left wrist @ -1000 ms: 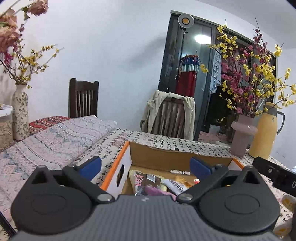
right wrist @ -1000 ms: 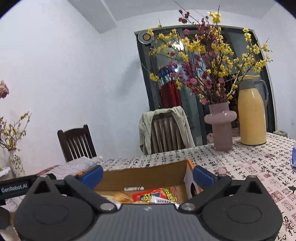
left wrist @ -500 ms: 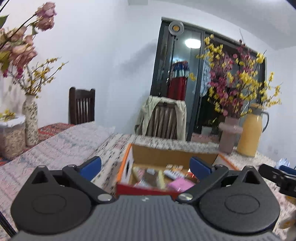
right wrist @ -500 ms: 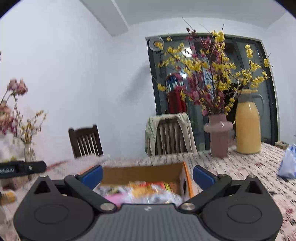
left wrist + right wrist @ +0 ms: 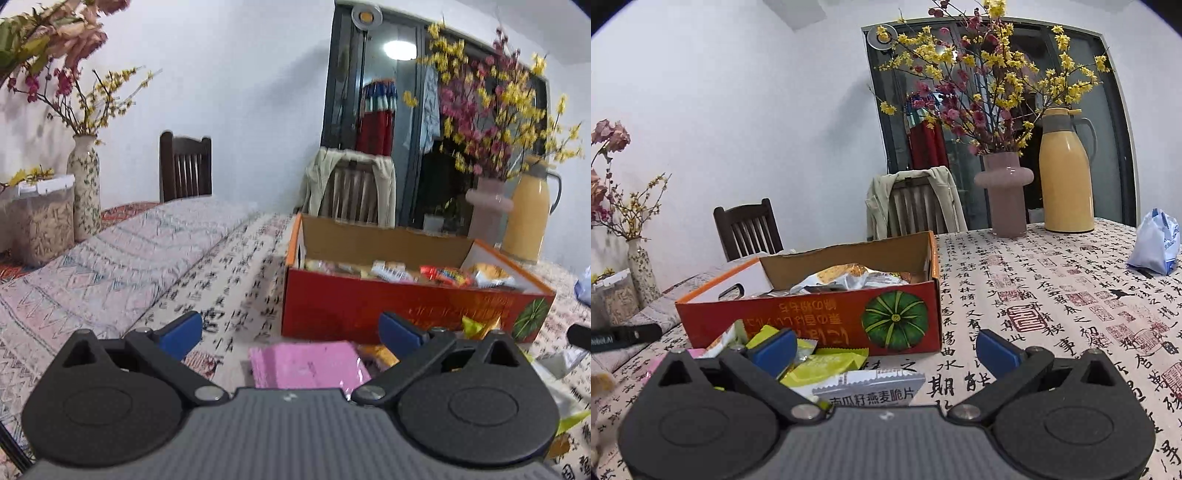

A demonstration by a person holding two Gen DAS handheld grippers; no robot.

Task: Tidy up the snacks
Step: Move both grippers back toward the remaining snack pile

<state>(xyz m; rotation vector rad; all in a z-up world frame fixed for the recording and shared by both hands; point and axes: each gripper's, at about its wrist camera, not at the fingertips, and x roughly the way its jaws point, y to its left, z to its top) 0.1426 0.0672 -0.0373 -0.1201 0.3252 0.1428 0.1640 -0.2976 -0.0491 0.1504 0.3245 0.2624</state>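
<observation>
An open orange-red cardboard box (image 5: 406,306) (image 5: 827,314) with a pumpkin picture stands on the table, part-filled with snack packets (image 5: 443,275) (image 5: 849,278). Loose packets lie on the cloth in front of it: a pink packet (image 5: 306,365), yellow-green packets (image 5: 820,363) and a grey-white packet (image 5: 871,387). My left gripper (image 5: 290,334) hangs open above the pink packet, nothing between its fingers. Open too, my right gripper (image 5: 886,349) hovers over the loose packets, its left fingertip (image 5: 775,349) in front of the yellow-green ones.
A pink vase of flowers (image 5: 1004,195) and a yellow thermos jug (image 5: 1067,184) stand at the back right. A blue-white bag (image 5: 1156,247) lies at the right. At the left are a patterned vase (image 5: 85,184) and a clear food container (image 5: 37,221). Two chairs (image 5: 186,166) stand behind the table.
Both grippers have pulled back from over the box toward the near side of the table. The box front and the loose packets before it now show. Both grippers stay open.
</observation>
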